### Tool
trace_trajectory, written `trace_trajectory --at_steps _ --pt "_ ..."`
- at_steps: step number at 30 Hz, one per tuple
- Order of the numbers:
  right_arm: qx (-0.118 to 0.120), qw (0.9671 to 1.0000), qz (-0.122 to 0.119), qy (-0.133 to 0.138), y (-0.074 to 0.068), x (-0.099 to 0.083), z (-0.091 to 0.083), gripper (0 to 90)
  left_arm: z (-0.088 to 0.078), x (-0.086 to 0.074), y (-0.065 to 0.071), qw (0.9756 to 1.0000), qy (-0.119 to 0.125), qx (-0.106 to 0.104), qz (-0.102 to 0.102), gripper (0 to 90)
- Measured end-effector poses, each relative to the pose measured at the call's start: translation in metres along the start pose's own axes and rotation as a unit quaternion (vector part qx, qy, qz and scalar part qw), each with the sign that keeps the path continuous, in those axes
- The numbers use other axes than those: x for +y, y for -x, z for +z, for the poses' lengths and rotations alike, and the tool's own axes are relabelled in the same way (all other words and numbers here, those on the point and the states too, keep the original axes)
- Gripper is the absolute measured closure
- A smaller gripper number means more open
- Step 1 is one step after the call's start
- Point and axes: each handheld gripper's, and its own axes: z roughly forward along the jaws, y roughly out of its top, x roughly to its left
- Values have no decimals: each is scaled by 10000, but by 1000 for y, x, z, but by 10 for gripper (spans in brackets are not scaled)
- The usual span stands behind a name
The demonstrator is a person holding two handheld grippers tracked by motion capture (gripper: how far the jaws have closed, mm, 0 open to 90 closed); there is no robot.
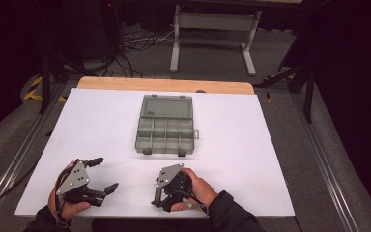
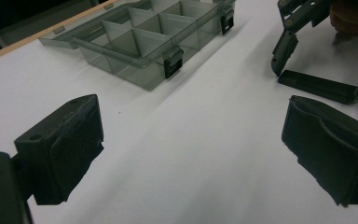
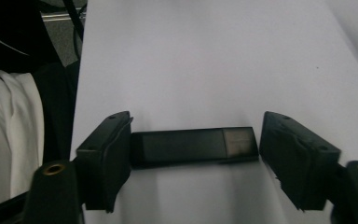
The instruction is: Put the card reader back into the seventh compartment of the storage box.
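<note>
A white table is seen from above, with a grey compartment box lying open at its middle, lid folded back toward the far edge. Two hand-held grippers are kept at the near edge, well apart from the box.

The right gripper is pointed down at the table near the person's side. Between its jaws a flat black bar is framed lengthwise in the right gripper view, lying on the white surface. The left jaw's pad is seen against one end of the bar; the other end is seen just at the right jaw's pad, and whether that pad presses on it cannot be told. The jaws are set only as wide as the bar is long. In the left gripper view the same bar is seen flat on the table below the right gripper.

The left gripper is held to the left of the right one, its jaws spread wide with nothing between them. In the left gripper view bare table is seen between its two pads, with the box at the upper left, its two dark latches turned toward the camera and its compartments seen empty.
</note>
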Motion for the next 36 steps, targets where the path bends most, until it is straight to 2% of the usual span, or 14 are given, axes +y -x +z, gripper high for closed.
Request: trace_trajectory --at_steps 2,17,22,34,36 --pt "0 10000 -9 19 -1 0 -1 307 0 0 0 10000 -4 -3 4 60" --pt "-149 9998 -36 86 -5 -1 -8 311 0 1 0 10000 6 -30 22 60" --pt "-313 9993 -77 163 -6 -1 -13 310 0 1 0 10000 9 -31 24 60" --pt "-499 9980 -159 348 -9 1 -28 311 -1 0 0 10000 13 -17 20 60" --pt "-646 9969 -154 416 -8 1 -33 311 -1 0 0 10000 14 -23 23 60"
